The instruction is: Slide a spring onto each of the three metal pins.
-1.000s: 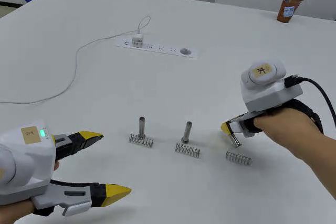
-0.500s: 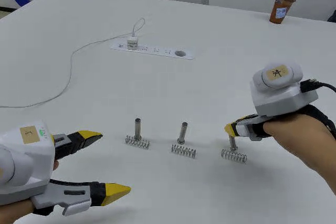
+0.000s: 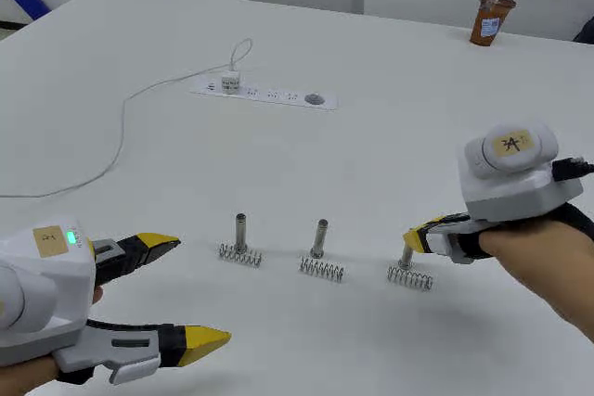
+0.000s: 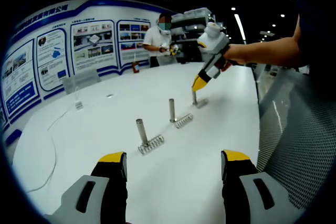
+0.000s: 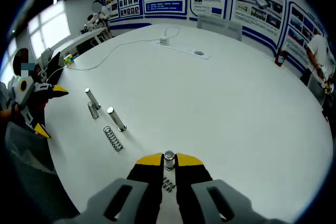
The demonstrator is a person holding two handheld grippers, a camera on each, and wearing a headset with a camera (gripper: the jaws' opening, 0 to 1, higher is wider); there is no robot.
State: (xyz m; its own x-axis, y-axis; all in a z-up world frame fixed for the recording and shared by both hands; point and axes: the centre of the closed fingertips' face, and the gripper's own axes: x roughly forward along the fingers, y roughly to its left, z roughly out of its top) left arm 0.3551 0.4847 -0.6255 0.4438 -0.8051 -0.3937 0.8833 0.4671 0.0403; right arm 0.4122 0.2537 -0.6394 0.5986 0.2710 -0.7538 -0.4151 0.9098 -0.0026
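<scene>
Now right gripper (image 3: pixel 414 239) has stood pin (image 3: pixel 406 258) upright

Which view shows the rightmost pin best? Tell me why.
The right gripper view: the rightmost pin sits close up, clamped in the jaws of the right hand-held gripper. The head view shows it small, partly behind that gripper; the left gripper view shows it distant.

the left gripper (image 3: pixel 193 290) has a rounded white housing with a tan sticker (image 3: pixel 52 240) and a lit green light (image 3: pixel 71 237), black jaws tipped yellow, and a grey lower piece. the right gripper (image 3: pixel 411 237) is also white with yellow tips; its label bears a mark, possibly a letter. a black cable (image 3: pixel 575 167) leaves its rear.
</scene>
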